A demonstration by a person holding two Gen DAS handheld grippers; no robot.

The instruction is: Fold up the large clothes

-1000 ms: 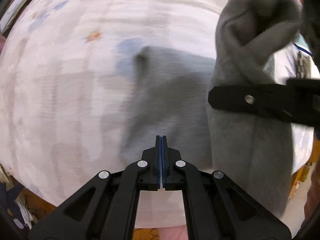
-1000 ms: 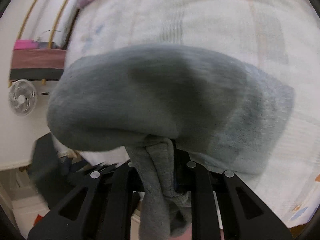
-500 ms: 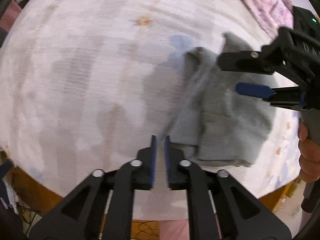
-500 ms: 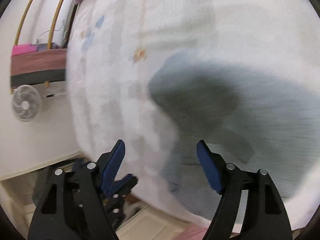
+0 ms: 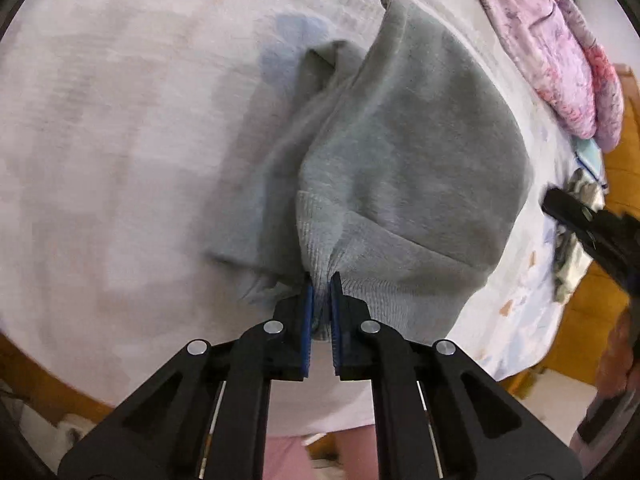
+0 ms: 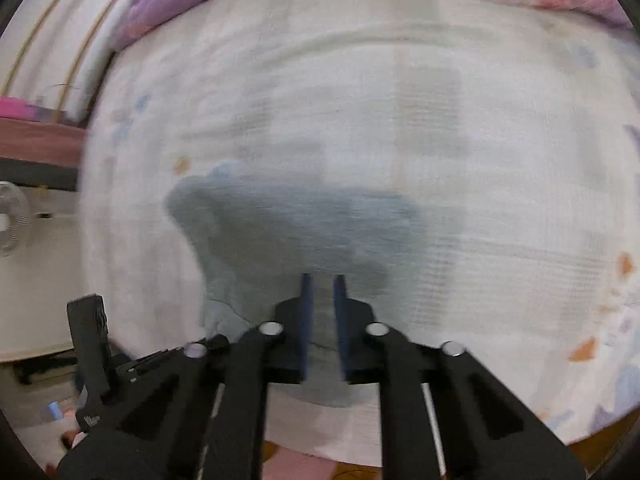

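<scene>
Item: grey sweatshirt (image 5: 404,168), soft knit with a ribbed hem, lying bunched on a bed covered by a pale patterned sheet (image 5: 120,140), toward the near edge of the mattress; folds rise to a peak at the far side, and the ribbed band gathers at the near side. Left gripper (image 5: 320,292): black frame with blue pads, pointing steeply down, jaws closing with a pinch of the ribbed hem caught between the pads. Right gripper (image 6: 322,292): same make, pointing steeply down over the sheet and the near part of the garment; its blue pads stand close together with only a narrow gap, jaws closed, and no cloth visibly pinched between them, though this view is blurred. In the left wrist view the tip of the right gripper also shows at the right edge, apart from the sweatshirt. Also present: a pink and purple floral quilt (image 5: 560,52) heaped at the far right of the bed; a white fan (image 6: 12,220) at the left edge, beyond the mattress; wooden bed frame (image 5: 592,320) at the near right.
</scene>
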